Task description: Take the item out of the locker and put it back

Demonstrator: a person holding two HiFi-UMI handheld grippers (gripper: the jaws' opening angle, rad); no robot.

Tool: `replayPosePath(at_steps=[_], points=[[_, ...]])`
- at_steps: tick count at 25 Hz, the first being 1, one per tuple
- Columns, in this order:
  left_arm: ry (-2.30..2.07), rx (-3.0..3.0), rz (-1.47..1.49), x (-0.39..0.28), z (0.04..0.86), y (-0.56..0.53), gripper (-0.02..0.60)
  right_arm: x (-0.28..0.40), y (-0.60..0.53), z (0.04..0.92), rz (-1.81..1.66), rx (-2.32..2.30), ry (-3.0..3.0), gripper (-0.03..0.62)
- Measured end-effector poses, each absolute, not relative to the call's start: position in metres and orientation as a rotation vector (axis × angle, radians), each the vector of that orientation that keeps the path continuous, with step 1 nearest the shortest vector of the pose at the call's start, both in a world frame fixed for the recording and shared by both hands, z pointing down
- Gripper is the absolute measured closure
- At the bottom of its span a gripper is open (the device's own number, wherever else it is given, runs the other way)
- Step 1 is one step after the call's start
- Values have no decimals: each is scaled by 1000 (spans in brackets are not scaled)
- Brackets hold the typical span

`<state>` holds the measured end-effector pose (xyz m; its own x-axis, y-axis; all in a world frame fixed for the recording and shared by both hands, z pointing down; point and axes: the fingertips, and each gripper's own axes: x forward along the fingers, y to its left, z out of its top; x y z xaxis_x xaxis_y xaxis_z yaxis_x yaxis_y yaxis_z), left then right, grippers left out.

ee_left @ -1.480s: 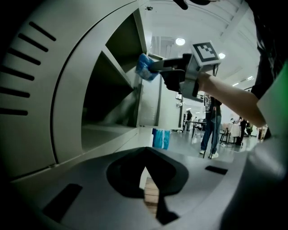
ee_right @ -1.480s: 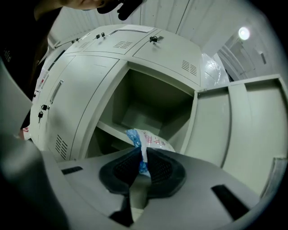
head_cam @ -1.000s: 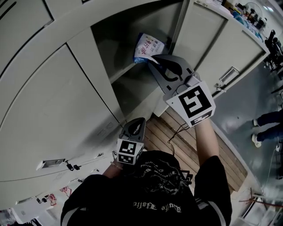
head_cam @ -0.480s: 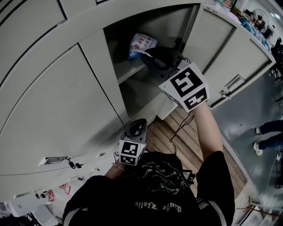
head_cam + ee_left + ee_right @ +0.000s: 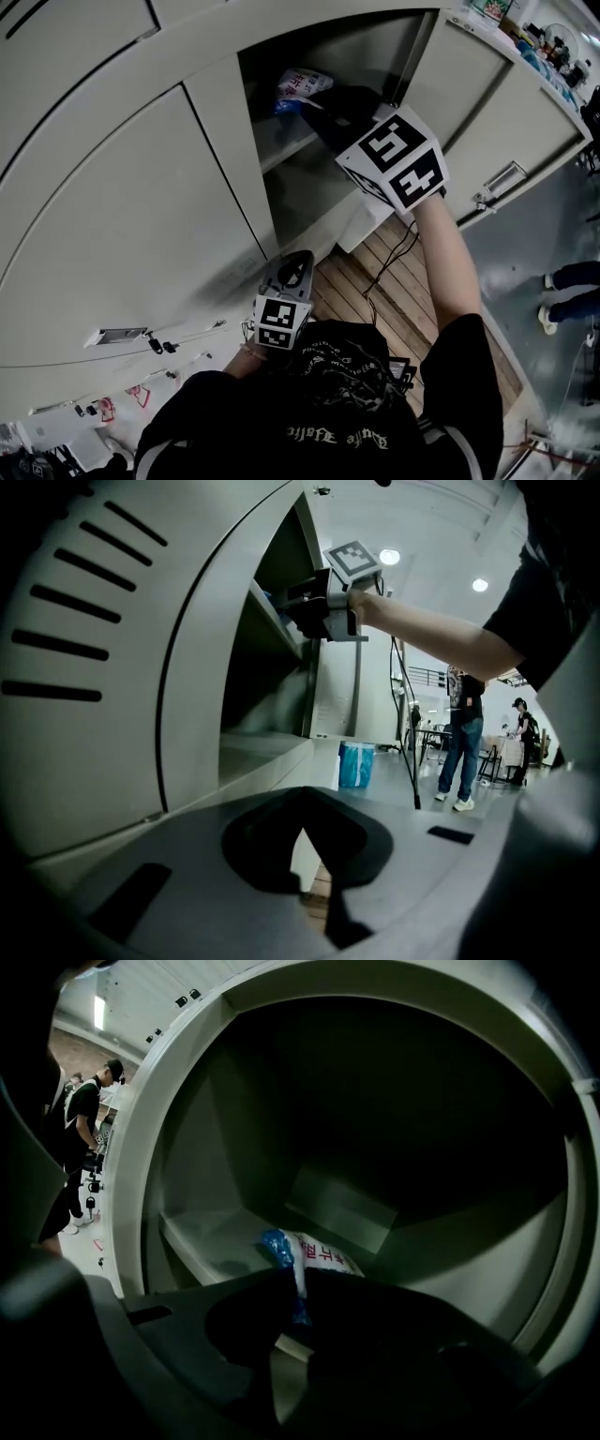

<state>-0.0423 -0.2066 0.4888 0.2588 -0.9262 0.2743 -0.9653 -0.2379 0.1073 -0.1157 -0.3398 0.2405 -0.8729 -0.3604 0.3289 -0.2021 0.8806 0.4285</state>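
The item is a white and blue packet (image 5: 300, 84) with red print, lying on the shelf (image 5: 286, 148) inside the open locker compartment (image 5: 375, 47). My right gripper (image 5: 311, 101) reaches into the compartment, shut on the packet's near blue edge. In the right gripper view the packet (image 5: 323, 1254) rests on the shelf (image 5: 211, 1241), its edge pinched between the dark jaws of the right gripper (image 5: 298, 1299). My left gripper (image 5: 296, 262) hangs low by my body, shut and holding nothing. From the left gripper (image 5: 305, 855) view, the right gripper (image 5: 314, 616) is seen reaching into the locker.
The locker door (image 5: 497, 103) stands swung open to the right. Closed locker doors (image 5: 122, 216) fill the left. Wooden slats (image 5: 375, 281) lie on the floor below. People (image 5: 464, 738) stand farther off in the room, near a blue bin (image 5: 356, 764).
My right gripper has moved deeper into the locker with the packet, which now lies farther in on the shelf. The left gripper has stayed put.
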Motion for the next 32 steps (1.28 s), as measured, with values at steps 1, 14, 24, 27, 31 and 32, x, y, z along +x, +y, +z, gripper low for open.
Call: replayPosePath(at_steps=[1, 14, 24, 27, 31, 32], points=[[-1757, 2278, 223, -43, 489, -206, 575, -116, -340, 241, -544, 410, -2639, 557], [-1747, 2271, 227, -46, 491, -203, 575, -120, -336, 246, -604, 441, -2603, 526], [-1743, 2266, 219, -47, 492, -198, 575, -117, -324, 235, -562, 446, -2710, 382], [-1738, 2270, 223, -47, 493, -196, 575, -111, -323, 226, -552, 504, -2762, 378], [-1732, 2278, 224, -46, 493, -194, 575, -98, -324, 219, -524, 598, -2814, 378], [-1732, 2281, 223, -46, 492, -194, 575, -95, -324, 218, -516, 620, -2825, 377]])
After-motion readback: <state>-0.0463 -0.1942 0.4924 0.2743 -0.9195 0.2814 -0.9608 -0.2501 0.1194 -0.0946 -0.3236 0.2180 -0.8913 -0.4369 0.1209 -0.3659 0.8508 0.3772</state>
